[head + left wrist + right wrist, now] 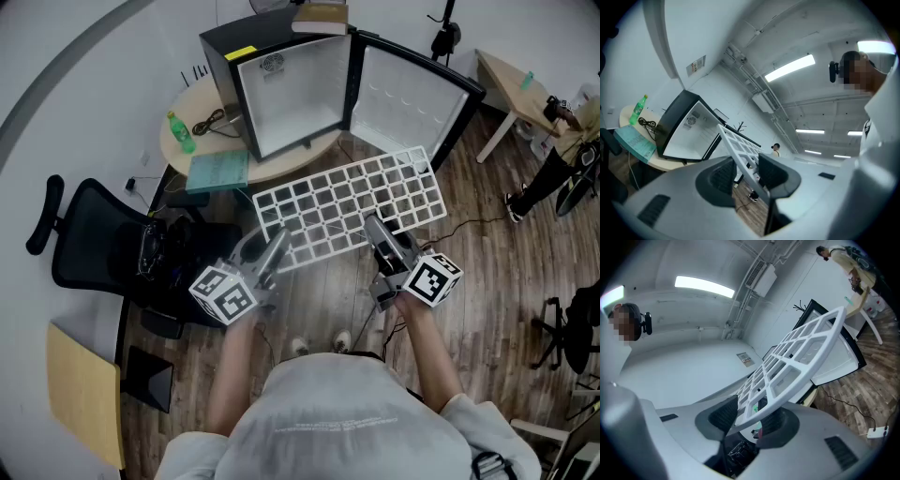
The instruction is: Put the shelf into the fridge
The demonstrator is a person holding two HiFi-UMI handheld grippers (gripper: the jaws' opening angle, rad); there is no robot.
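Note:
A white grid shelf hangs level in the air in front of the open black mini fridge, whose white inside is bare. The fridge door stands swung out to the right. My left gripper is shut on the shelf's near edge at the left, and my right gripper is shut on the same edge further right. In the left gripper view the shelf runs edge-on between the jaws of the left gripper toward the fridge. In the right gripper view the shelf lies slanted across the right gripper.
The fridge stands on a round wooden table with a green bottle, a black cable and a teal pad. A black office chair is at the left. Another table and a person are at the right.

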